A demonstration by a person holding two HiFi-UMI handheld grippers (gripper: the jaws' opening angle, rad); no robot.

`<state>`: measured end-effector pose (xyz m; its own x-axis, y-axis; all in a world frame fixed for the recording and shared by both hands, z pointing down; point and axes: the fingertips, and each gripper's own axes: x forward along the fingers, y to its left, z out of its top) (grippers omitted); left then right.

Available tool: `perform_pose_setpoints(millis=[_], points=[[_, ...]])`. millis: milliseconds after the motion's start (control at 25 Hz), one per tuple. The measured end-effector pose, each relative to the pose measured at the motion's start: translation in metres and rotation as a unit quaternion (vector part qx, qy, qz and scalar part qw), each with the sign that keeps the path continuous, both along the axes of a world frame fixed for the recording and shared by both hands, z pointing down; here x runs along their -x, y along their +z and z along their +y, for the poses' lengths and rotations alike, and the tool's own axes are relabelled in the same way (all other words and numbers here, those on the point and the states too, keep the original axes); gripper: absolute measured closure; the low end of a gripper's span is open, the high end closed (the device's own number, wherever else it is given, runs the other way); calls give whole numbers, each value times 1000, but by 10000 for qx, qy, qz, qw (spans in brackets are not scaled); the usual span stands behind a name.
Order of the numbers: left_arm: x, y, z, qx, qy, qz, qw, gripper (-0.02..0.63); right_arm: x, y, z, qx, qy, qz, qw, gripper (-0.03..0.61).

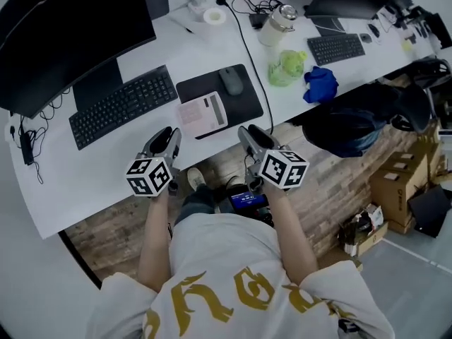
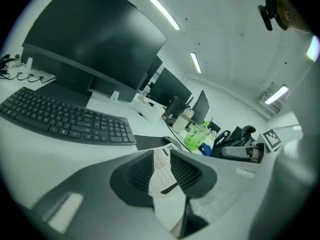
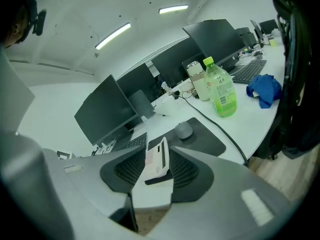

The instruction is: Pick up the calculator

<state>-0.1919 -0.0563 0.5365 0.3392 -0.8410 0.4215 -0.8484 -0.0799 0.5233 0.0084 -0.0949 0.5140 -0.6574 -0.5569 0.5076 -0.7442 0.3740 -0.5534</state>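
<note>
The calculator [image 1: 203,113] is white and pinkish with a dark display strip. It lies flat near the desk's front edge, its right part over the black mouse pad [image 1: 240,101]. My left gripper [image 1: 168,134] hovers just short of it on the left, jaws apart, nothing between them. My right gripper [image 1: 248,133] hovers on the calculator's right, by the desk edge, also open and empty. In the left gripper view the calculator [image 2: 159,171] shows beyond the gap of the gripper [image 2: 161,156]. The right gripper view shows the calculator [image 3: 159,164] ahead of the gripper [image 3: 157,153] as well.
A black keyboard [image 1: 123,104] lies left of the calculator, under a large monitor [image 1: 70,27]. A grey mouse [image 1: 231,80] sits on the pad, with a black cable [image 1: 251,62] running past it. A green bottle [image 1: 286,68] and a blue cloth [image 1: 320,85] lie farther right.
</note>
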Motion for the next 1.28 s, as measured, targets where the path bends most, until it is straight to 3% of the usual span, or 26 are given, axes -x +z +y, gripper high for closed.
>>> perform_pose_setpoints(millis=[440,1280], points=[[-3,19,-22,199,192,-103,9996,511,12,7,-27,-77,32,-23,10000,391],[1,55,-33,675,-21,-74,9977,511,53,92,-26,1197,-598,-400,9902,364]])
